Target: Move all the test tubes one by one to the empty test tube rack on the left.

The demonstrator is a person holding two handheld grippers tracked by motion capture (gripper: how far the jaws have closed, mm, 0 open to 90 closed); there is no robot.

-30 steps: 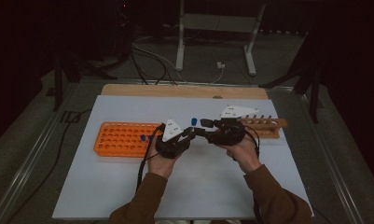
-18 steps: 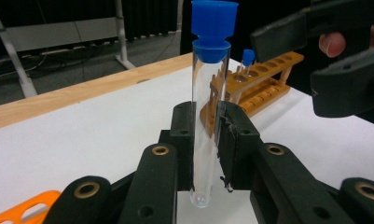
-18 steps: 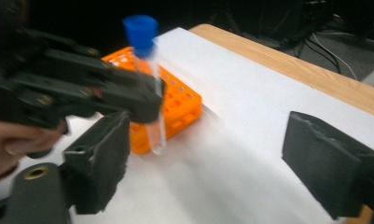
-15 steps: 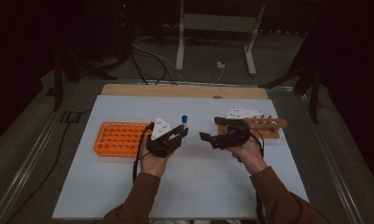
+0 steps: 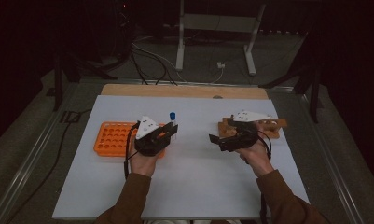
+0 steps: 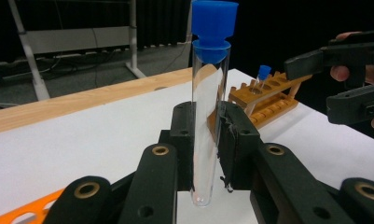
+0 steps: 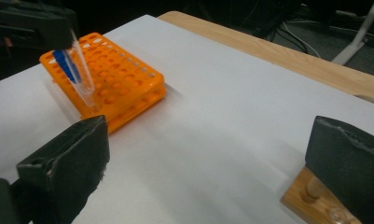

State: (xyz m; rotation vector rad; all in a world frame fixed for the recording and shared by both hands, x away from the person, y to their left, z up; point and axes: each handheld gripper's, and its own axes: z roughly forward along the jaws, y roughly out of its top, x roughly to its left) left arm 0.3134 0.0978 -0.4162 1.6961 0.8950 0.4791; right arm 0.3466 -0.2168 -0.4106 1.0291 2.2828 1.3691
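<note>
A clear test tube with a blue cap [image 6: 208, 84] stands upright in my left gripper [image 6: 209, 119], which is shut on its lower half. From above, the tube [image 5: 172, 116] rises over the right end of the orange rack [image 5: 111, 138], with the left gripper [image 5: 169, 134] just right of the rack. My right gripper [image 5: 216, 141] is open and empty, beside the wooden rack [image 5: 273, 125]. Its own view shows wide-apart jaws around bare white table, the orange rack [image 7: 121, 79] and the held tube [image 7: 79, 74] beyond.
The wooden rack [image 6: 268, 100] holds another blue-capped tube [image 6: 262, 74]. A white sheet [image 5: 194, 177] covers the table, and a wooden strip [image 5: 184, 91] runs along its far edge. Cables and a metal stand lie on the floor behind.
The two grippers were close together over the table's middle a second ago and have drawn apart. The left one carried the tube leftward to the orange rack; the right one moved back right, open.
</note>
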